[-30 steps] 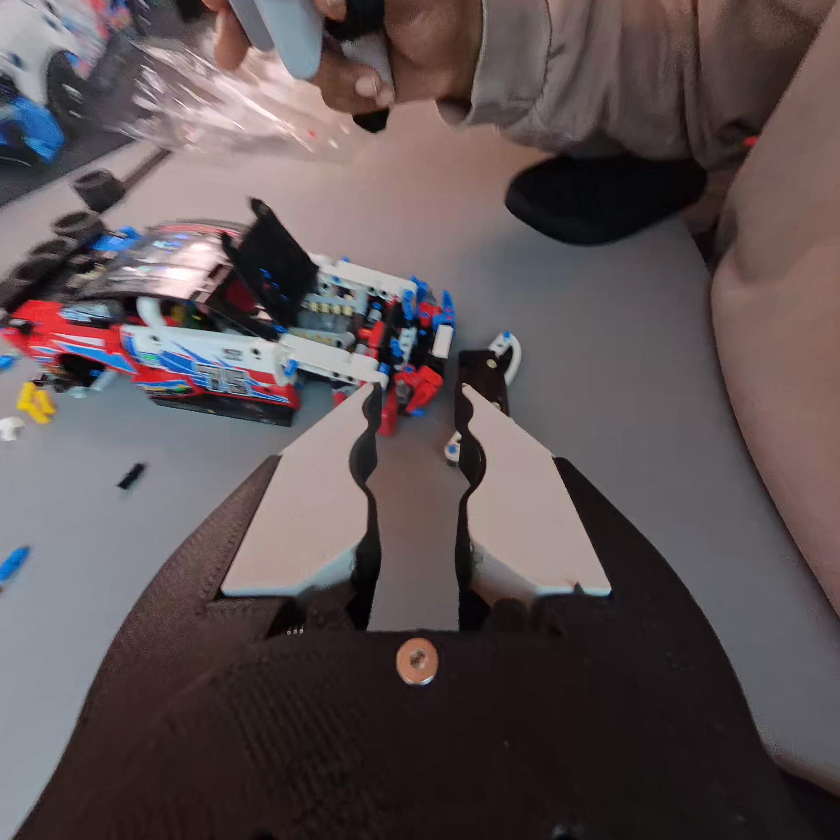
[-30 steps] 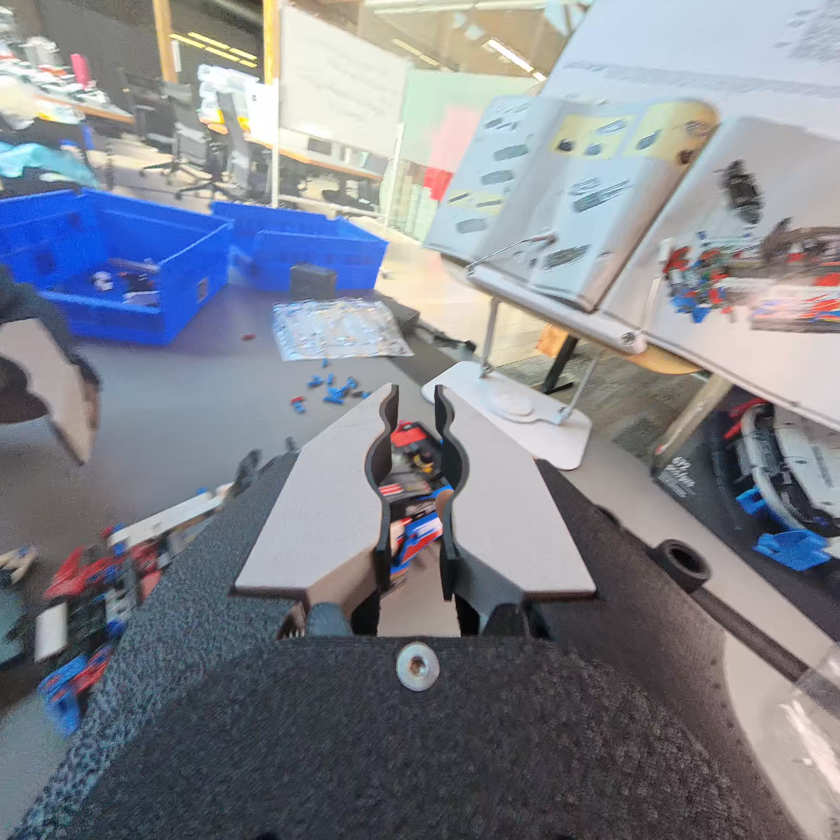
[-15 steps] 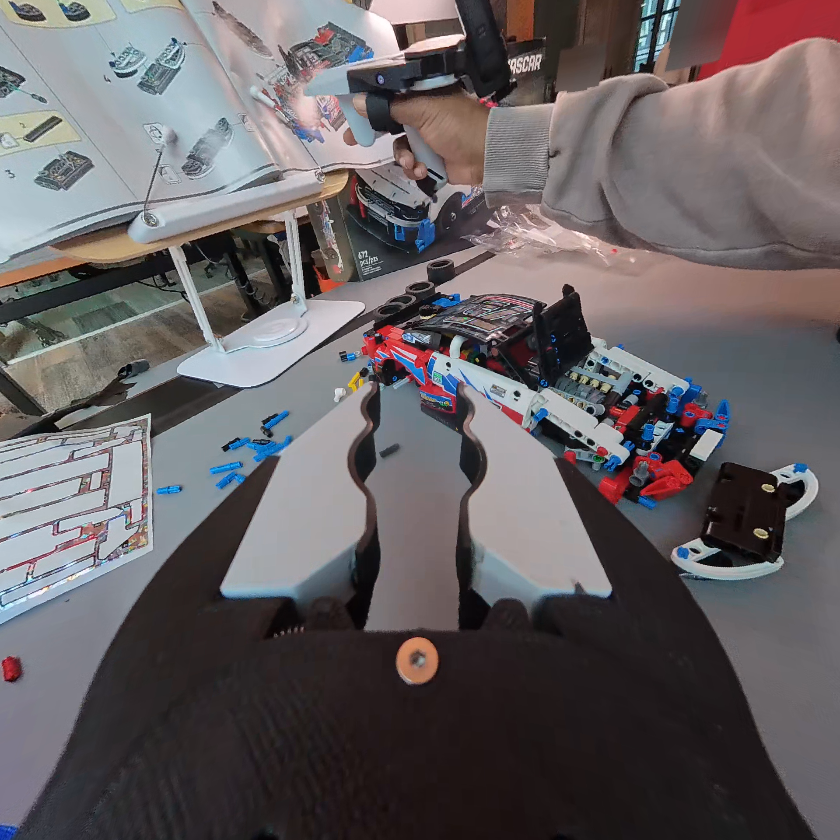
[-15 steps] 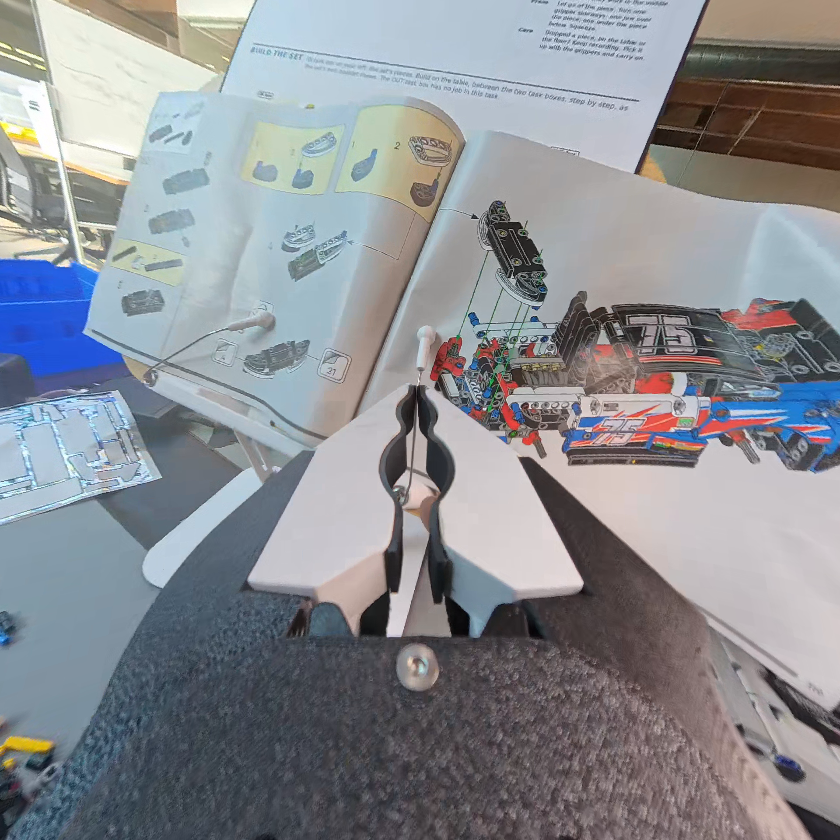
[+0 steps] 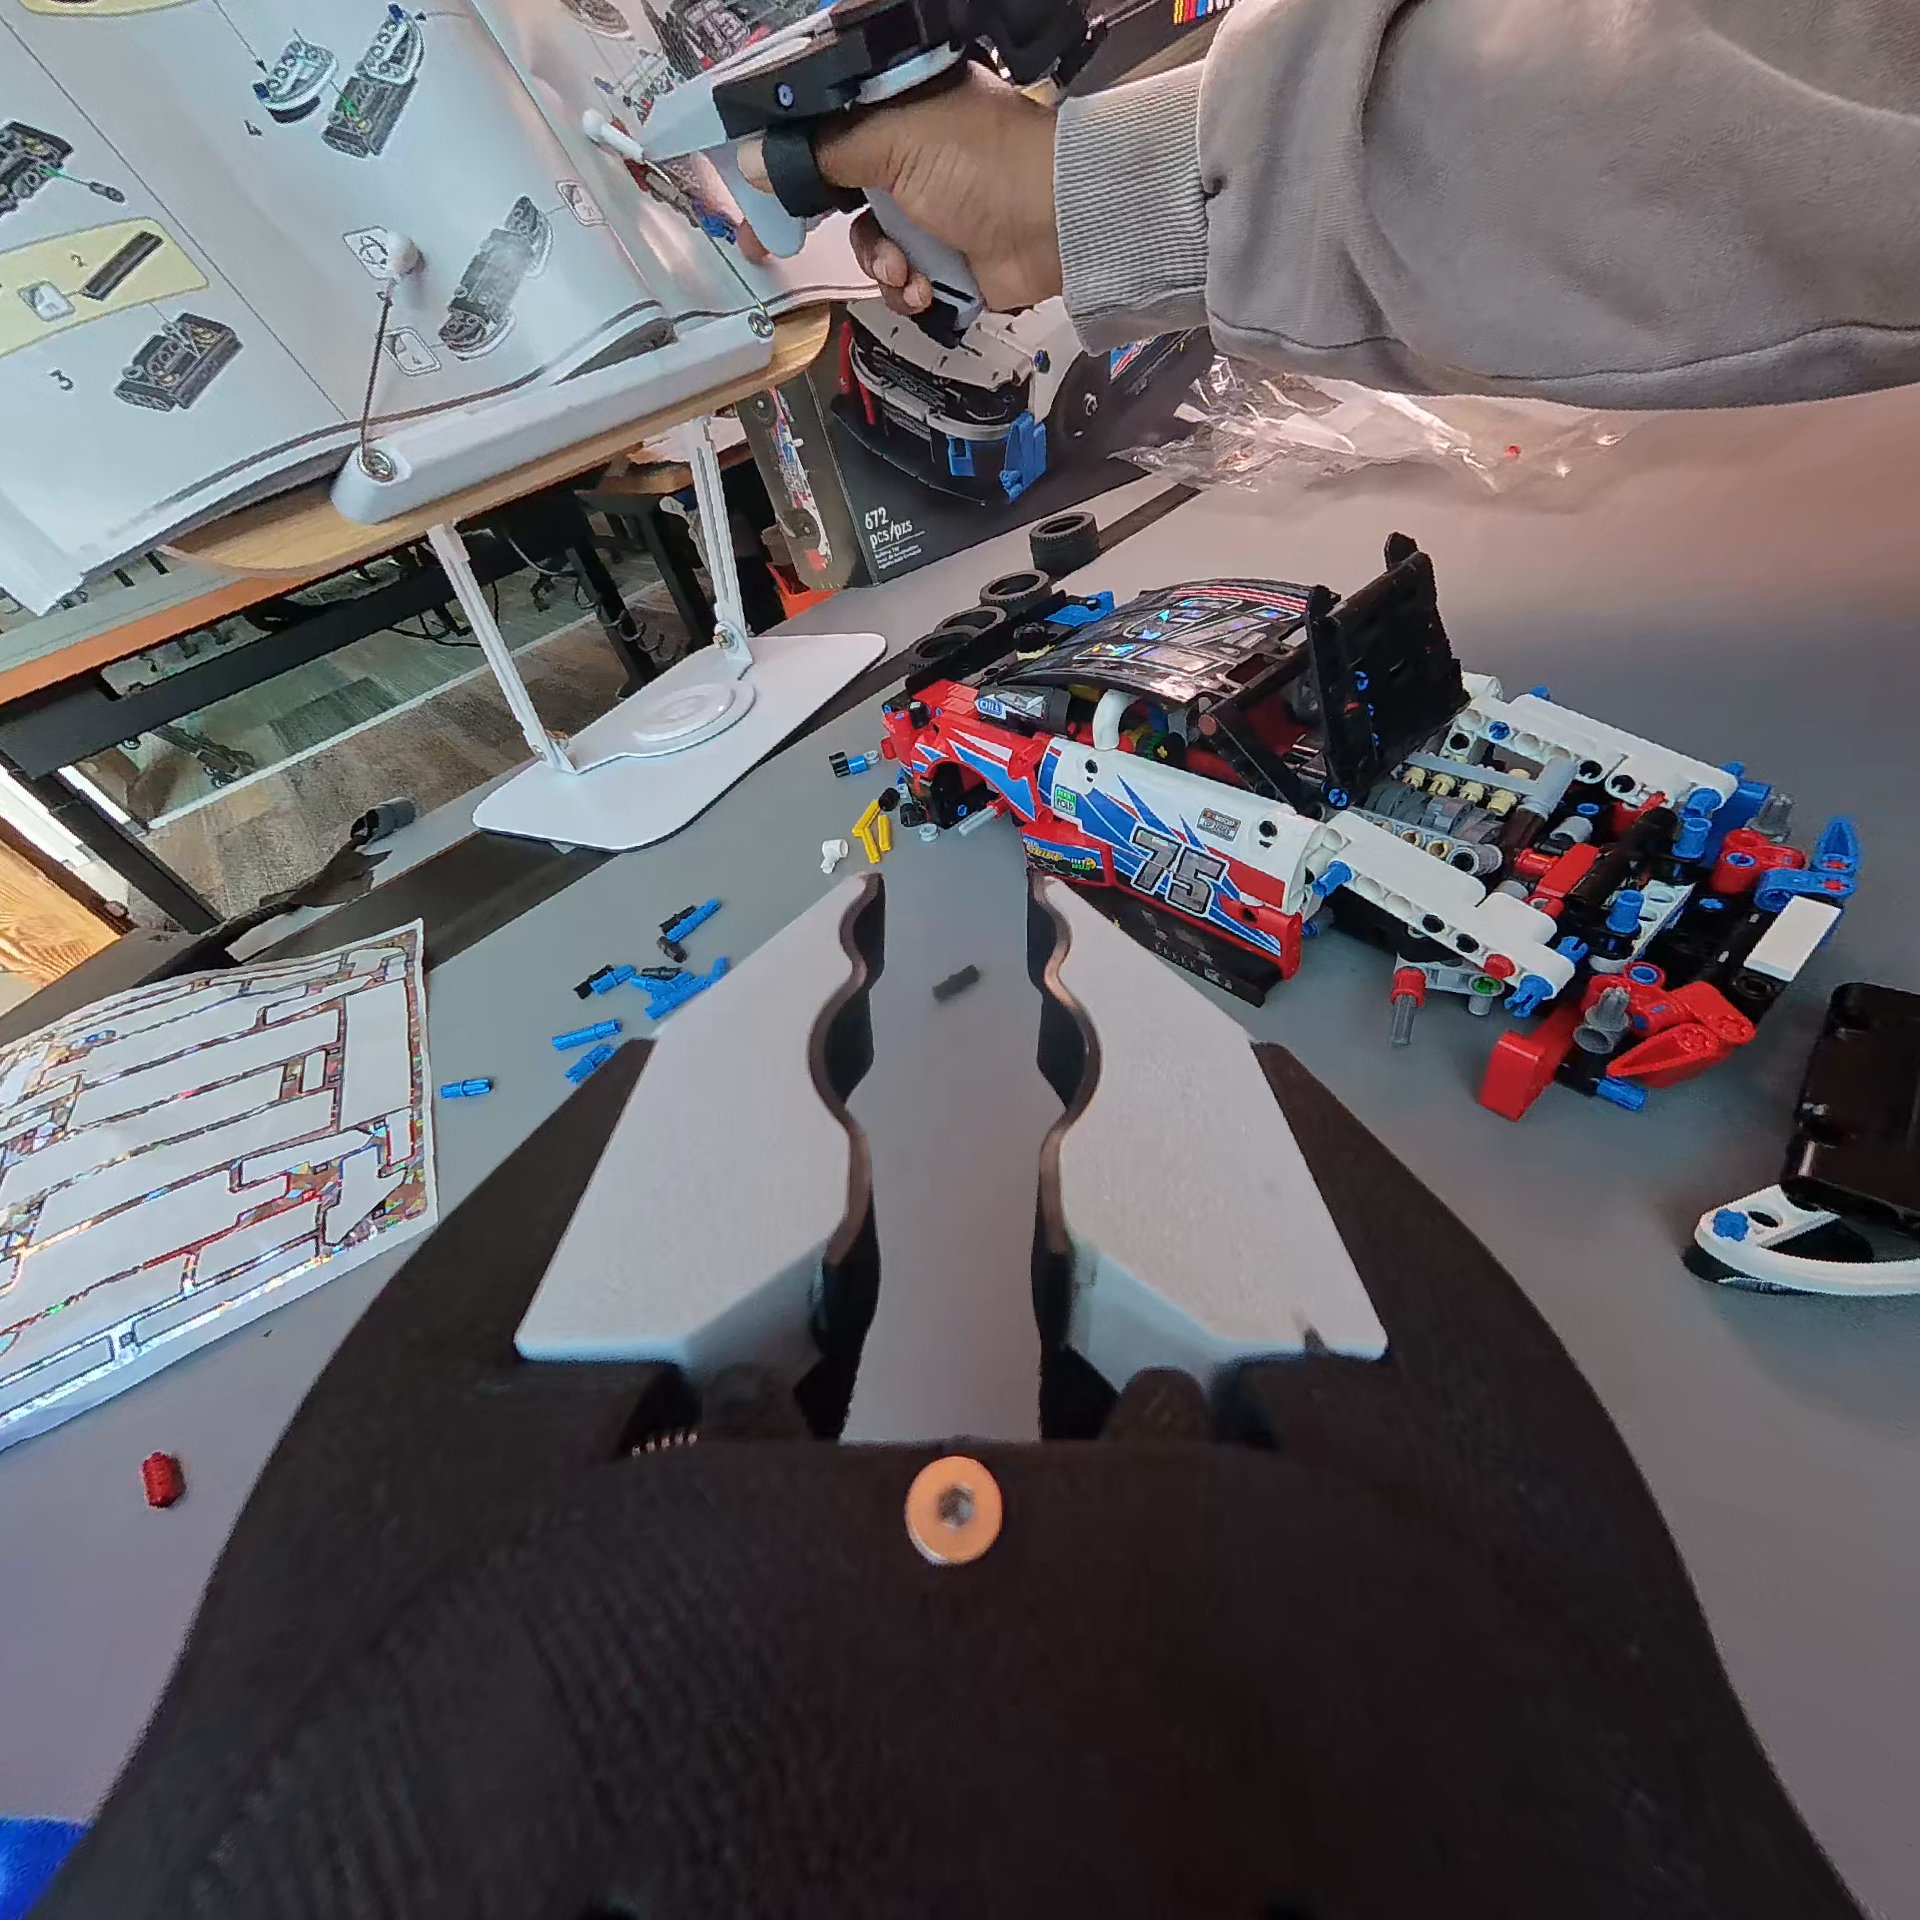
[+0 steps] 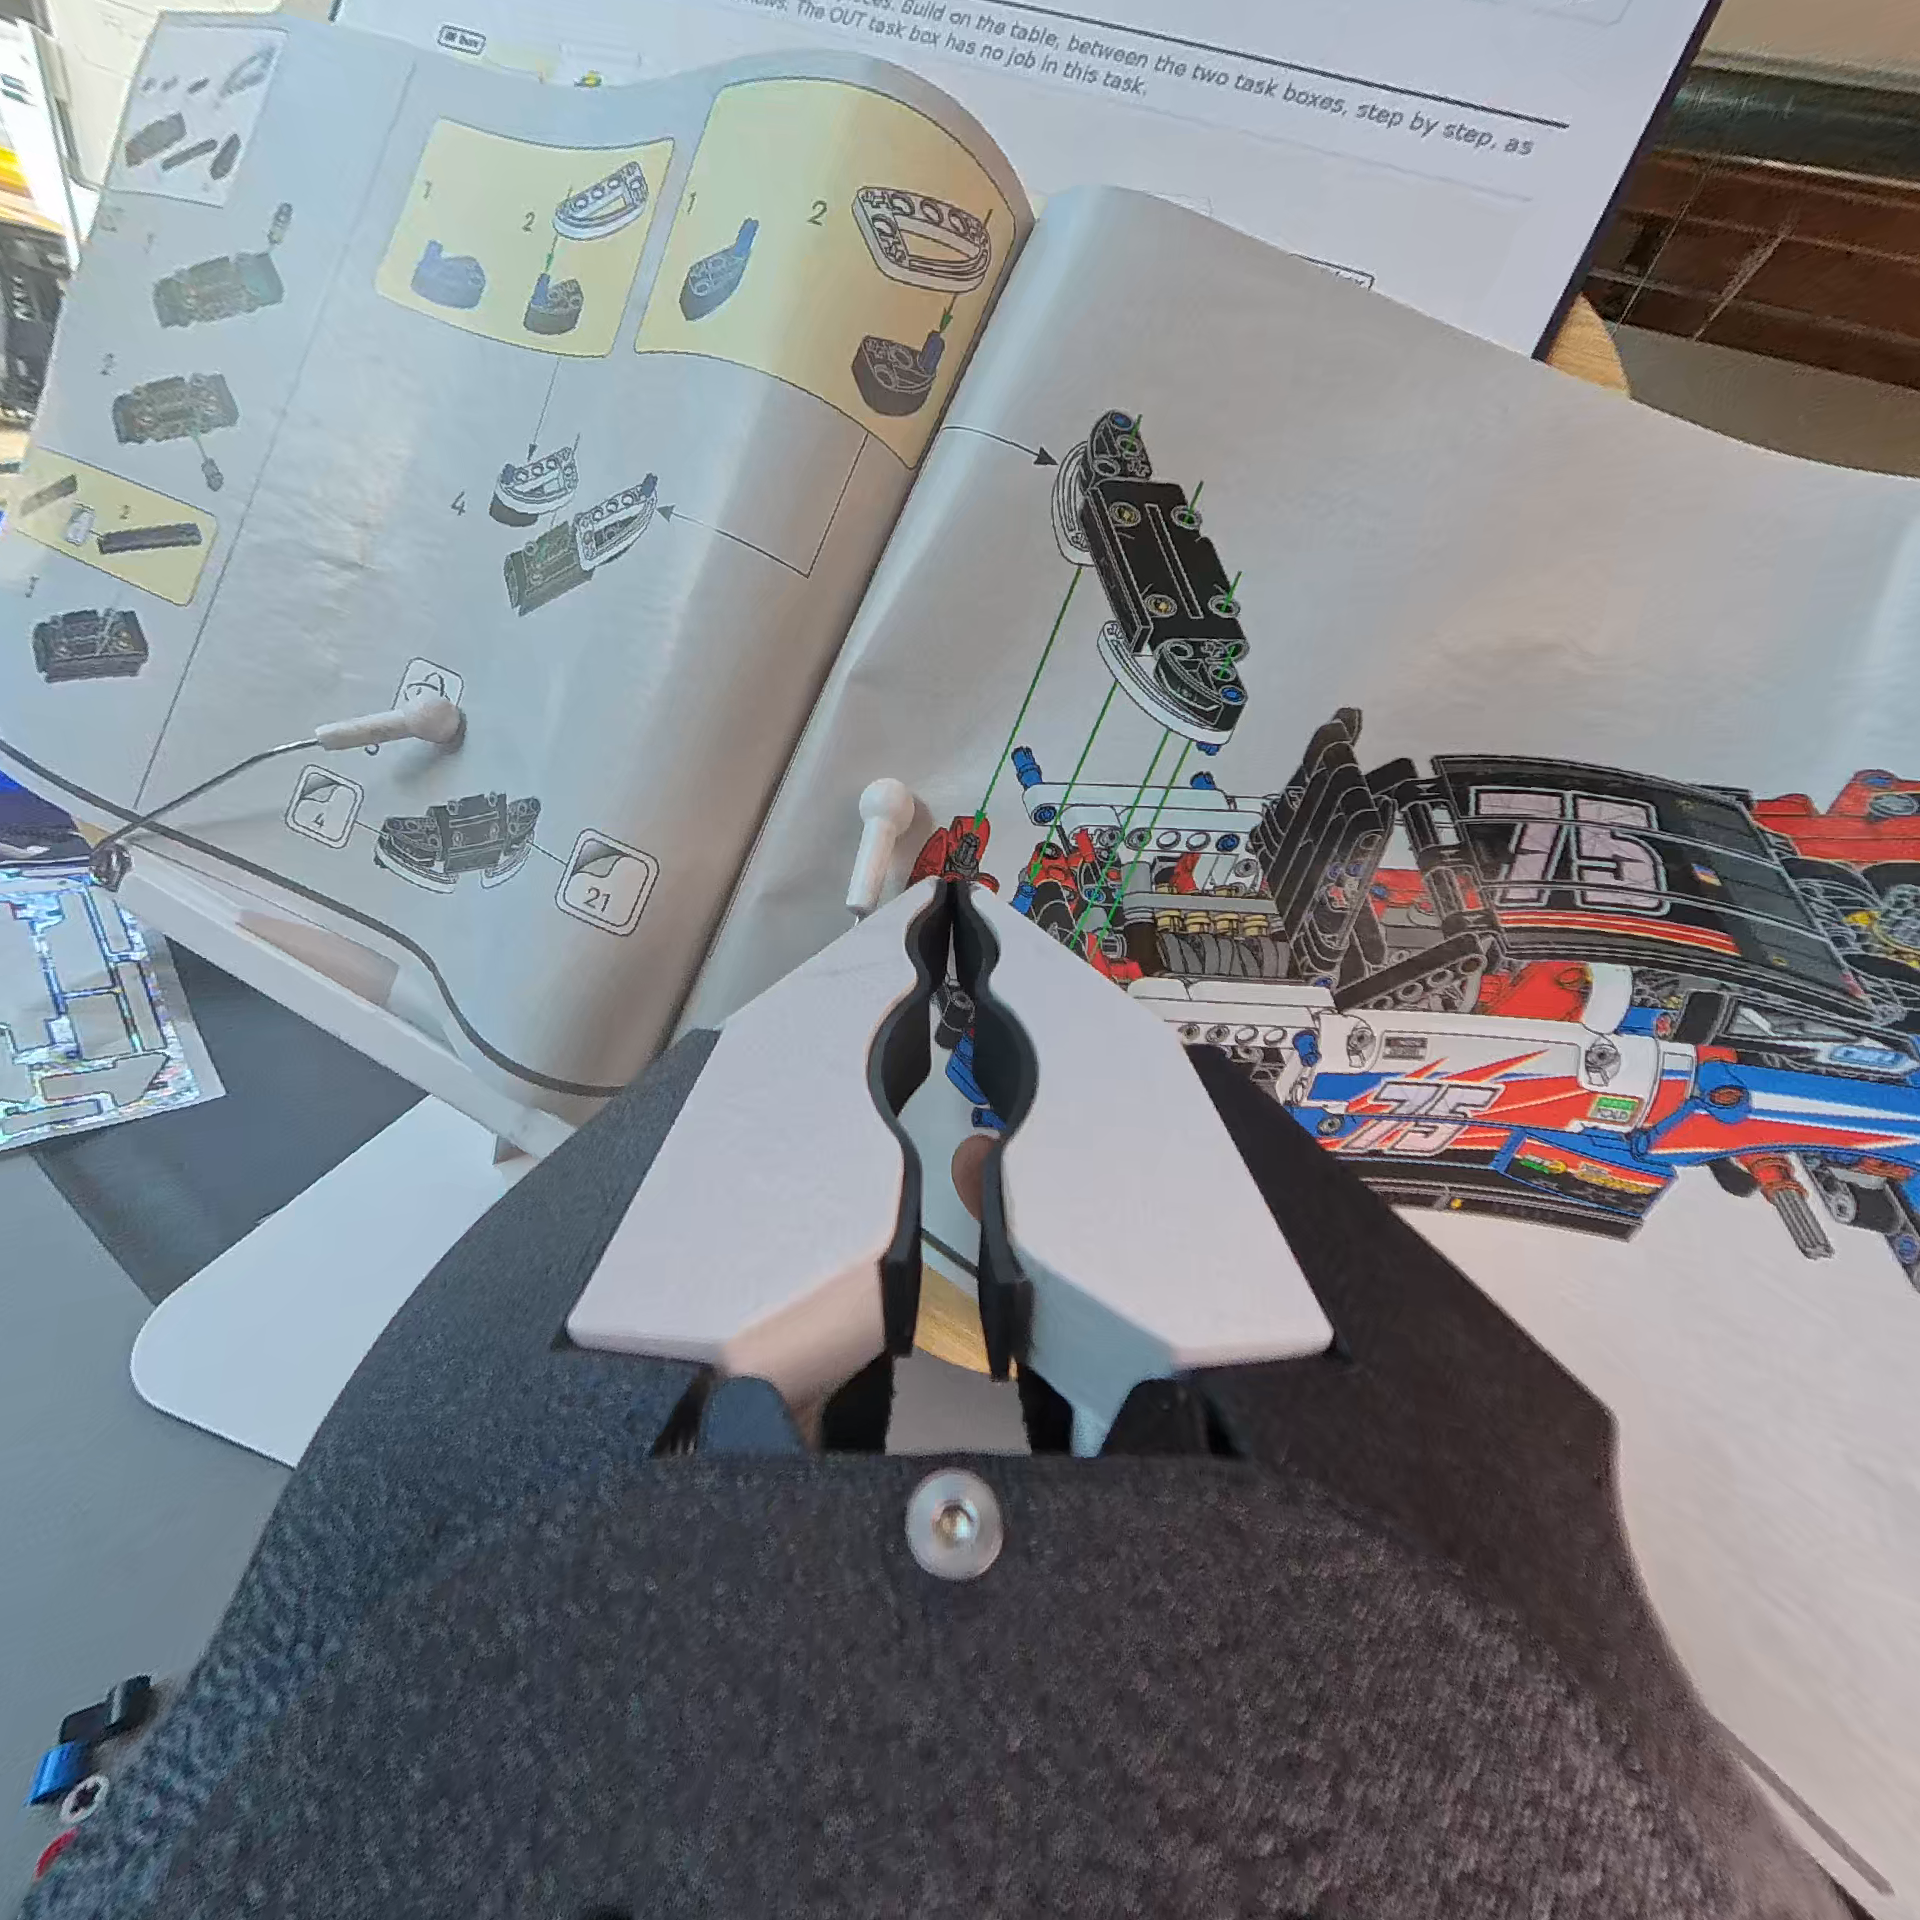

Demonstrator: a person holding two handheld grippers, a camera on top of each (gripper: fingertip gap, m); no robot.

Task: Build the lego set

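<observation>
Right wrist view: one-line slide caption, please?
Right gripper, fingertips together, held up to the open instruction booklet on its white stand.

Office-like workspace: grey table, desk legs behind, wood floor.

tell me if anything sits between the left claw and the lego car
Nothing blocks it. The left claw is open above bare grey table, and the lego car lies just ahead to its right. Only a small black pin lies on the table between the fingers, too low to hinder.
</observation>
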